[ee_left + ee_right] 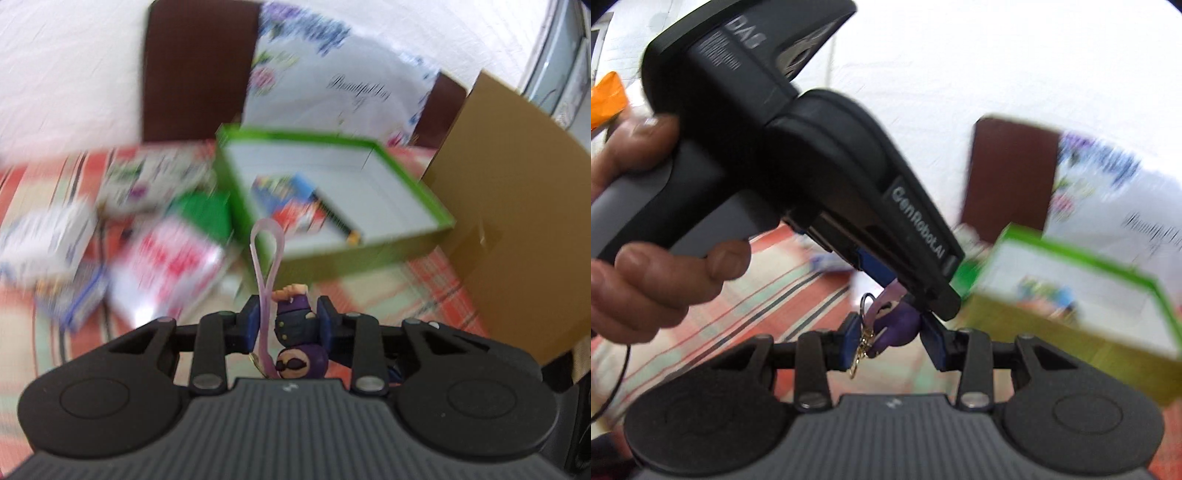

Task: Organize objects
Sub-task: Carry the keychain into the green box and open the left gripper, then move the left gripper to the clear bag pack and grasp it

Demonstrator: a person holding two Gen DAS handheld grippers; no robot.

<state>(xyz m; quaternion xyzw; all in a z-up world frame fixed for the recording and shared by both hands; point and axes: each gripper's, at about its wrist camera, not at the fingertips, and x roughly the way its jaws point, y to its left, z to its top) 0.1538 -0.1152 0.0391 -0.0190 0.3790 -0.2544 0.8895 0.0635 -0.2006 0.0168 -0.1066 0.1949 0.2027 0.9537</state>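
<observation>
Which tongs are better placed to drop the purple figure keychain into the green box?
Left tongs, probably: they clamp the keychain, with the green box open ahead.

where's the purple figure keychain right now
In the left wrist view the purple figure keychain sits low in the centre, upside down between the left gripper pads, in front of the green box. The right gripper meets it too.
</observation>
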